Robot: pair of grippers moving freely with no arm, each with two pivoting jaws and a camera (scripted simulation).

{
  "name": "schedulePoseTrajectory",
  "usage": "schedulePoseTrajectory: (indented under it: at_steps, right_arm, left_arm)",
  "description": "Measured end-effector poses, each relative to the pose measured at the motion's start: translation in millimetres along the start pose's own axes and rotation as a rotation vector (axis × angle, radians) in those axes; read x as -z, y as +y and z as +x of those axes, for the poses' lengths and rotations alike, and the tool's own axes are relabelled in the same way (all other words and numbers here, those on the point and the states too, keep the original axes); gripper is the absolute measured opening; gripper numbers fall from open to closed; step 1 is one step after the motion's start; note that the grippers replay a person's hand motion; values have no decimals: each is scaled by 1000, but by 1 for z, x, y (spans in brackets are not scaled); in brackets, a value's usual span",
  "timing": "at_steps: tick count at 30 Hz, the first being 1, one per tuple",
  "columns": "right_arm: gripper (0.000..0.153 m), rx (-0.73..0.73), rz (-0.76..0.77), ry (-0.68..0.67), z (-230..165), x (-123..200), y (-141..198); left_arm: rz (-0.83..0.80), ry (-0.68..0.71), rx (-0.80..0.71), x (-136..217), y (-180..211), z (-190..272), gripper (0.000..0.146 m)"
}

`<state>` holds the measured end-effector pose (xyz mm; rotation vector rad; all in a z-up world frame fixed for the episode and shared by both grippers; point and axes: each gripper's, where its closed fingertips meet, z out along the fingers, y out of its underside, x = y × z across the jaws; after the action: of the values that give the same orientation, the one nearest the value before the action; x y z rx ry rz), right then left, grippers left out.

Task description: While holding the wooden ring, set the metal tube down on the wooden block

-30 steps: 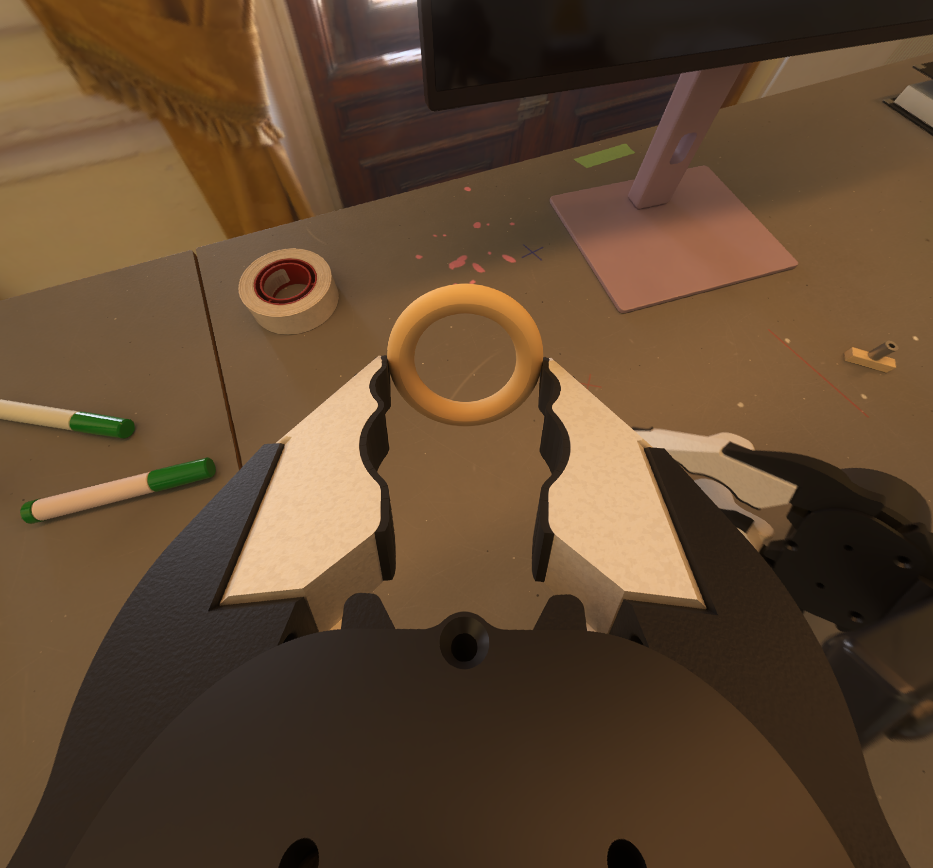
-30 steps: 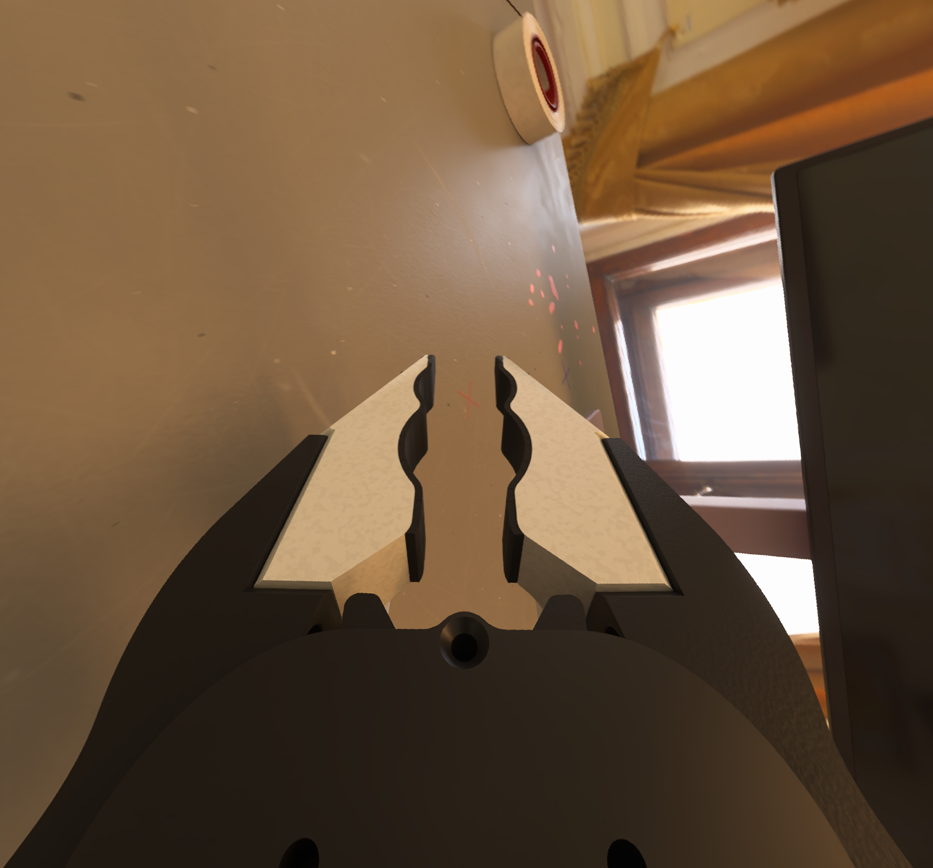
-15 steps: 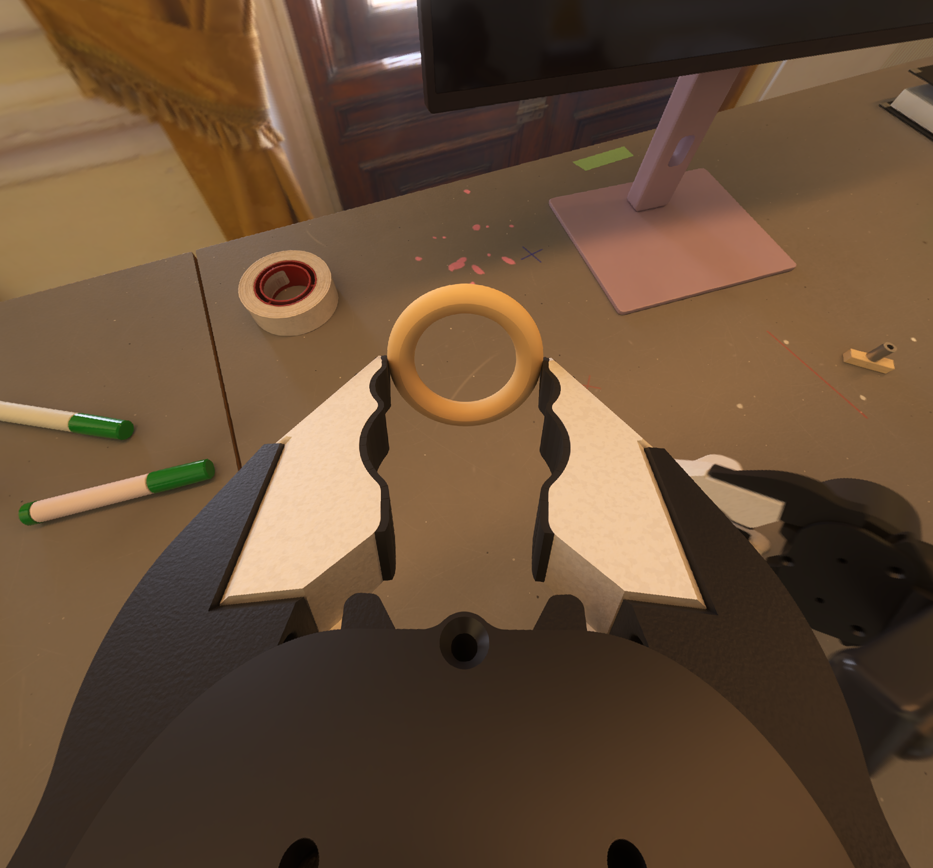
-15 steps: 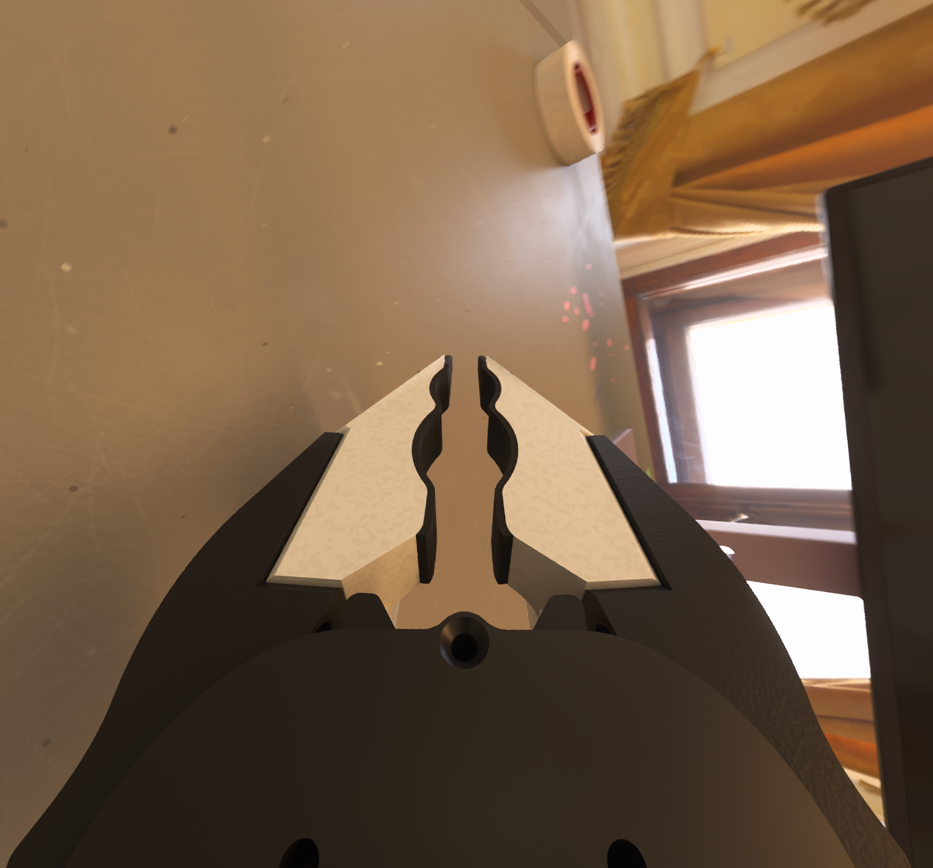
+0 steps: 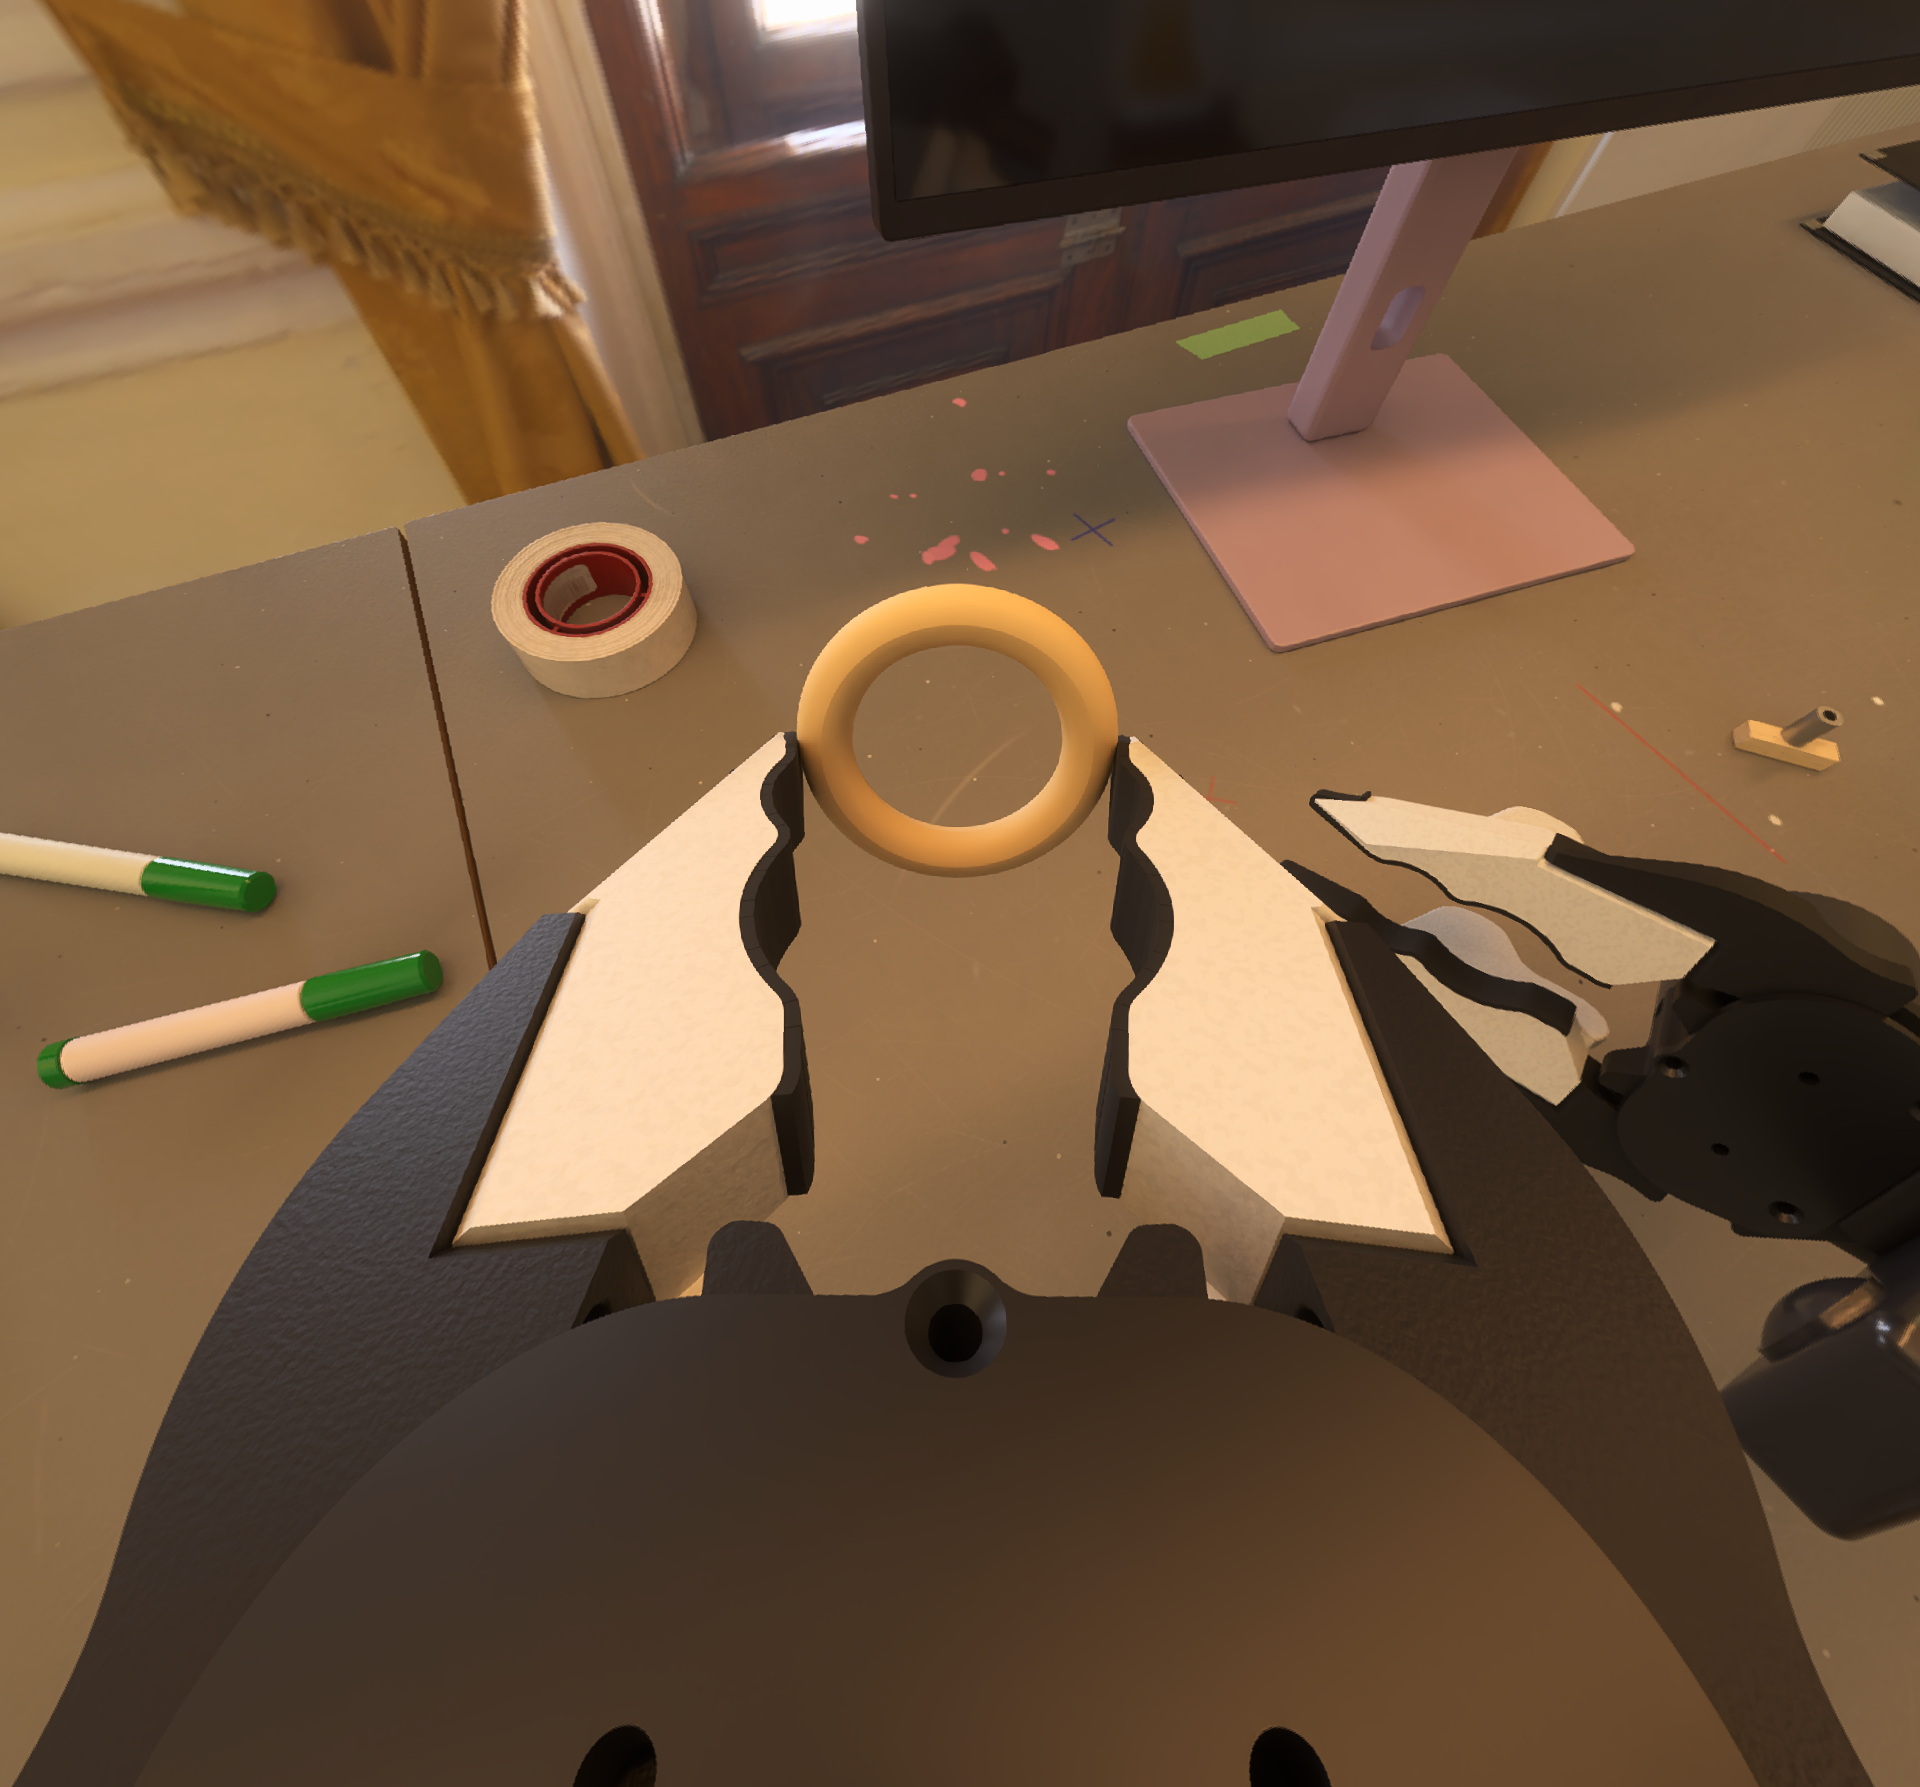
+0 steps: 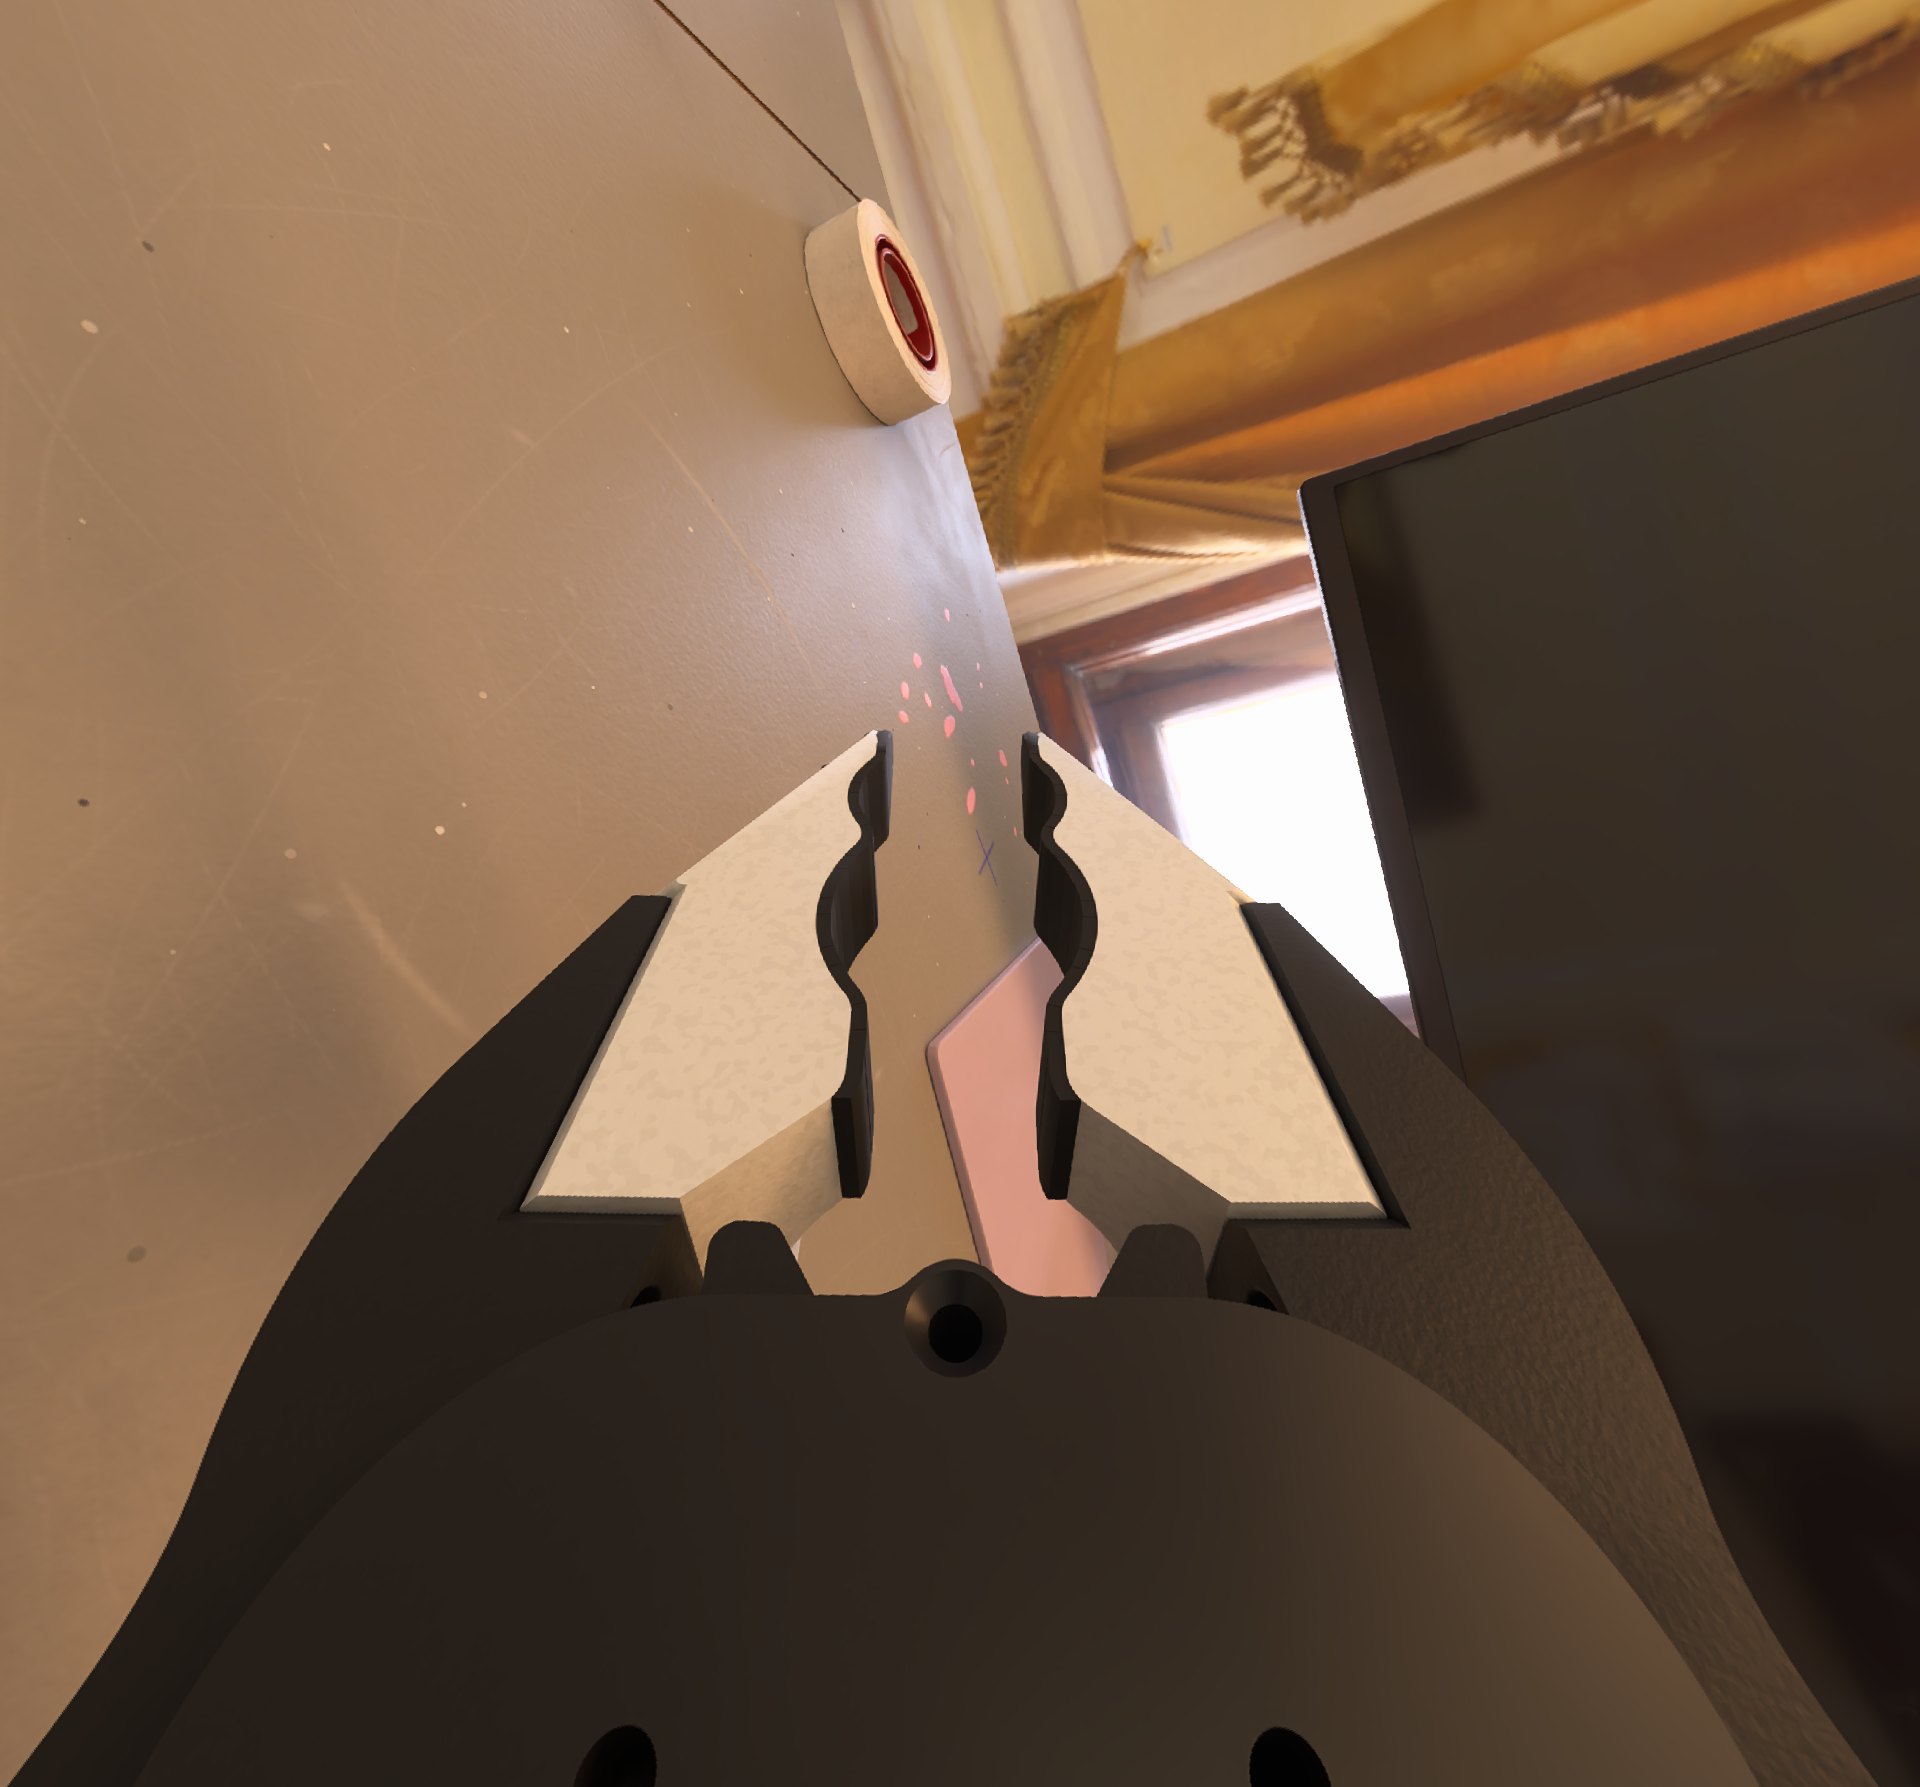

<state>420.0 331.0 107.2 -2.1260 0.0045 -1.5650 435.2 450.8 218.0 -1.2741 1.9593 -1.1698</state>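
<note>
My left gripper (image 5: 956, 750) is shut on the wooden ring (image 5: 956, 613), pinching it at its two sides between the fingertips, held flat above the brown table (image 5: 935, 1062). The small metal tube (image 5: 1810, 725) sits on the small wooden block (image 5: 1785, 747) far off at the table's right. My right gripper (image 6: 956, 750) is rolled on its side, its jaws a little apart with nothing between them. It also shows in the left wrist view (image 5: 1320, 833), just right of my left gripper. The tube and block do not show in the right wrist view.
A tape roll (image 5: 592, 607) lies back left and also shows in the right wrist view (image 6: 883, 324). Two green-capped markers (image 5: 239, 1020) (image 5: 135, 870) lie at the left. A dark monitor (image 5: 1351, 23) on a pink stand base (image 5: 1382, 511) stands behind.
My right gripper has moved forward and up beside the left gripper and turned. Its jaws narrowed, then parted again. My left gripper and the ring have not moved.
</note>
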Motion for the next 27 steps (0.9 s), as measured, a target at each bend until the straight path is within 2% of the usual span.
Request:
schedulePoseTrajectory:
  at_steps: [4, 7, 13, 17, 20, 27]
  right_arm:
    - [18, 30, -3, -25, -2, 5, 0]
    - [0, 28, 5, -68, -8, 16, -1]
    - [0, 35, 18, -111, -8, 42, -10]
    - [17, 39, -17, -59, -2, 18, -6]
    - [14, 79, -23, -36, -4, 3, -1]
    - [8, 70, -1, -63, -5, 11, -1]
  left_arm:
    - [2, 0, 1, 0, 0, 0, 59]
    - [2, 0, 1, 0, 0, 0, 59]
    - [5, 1, 0, 0, 0, 0, 59]
    - [12, 0, -1, 0, 0, 0, 59]
    - [18, -1, -2, 1, 1, 0, 59]
    - [21, -1, -2, 1, 0, 0, 59]
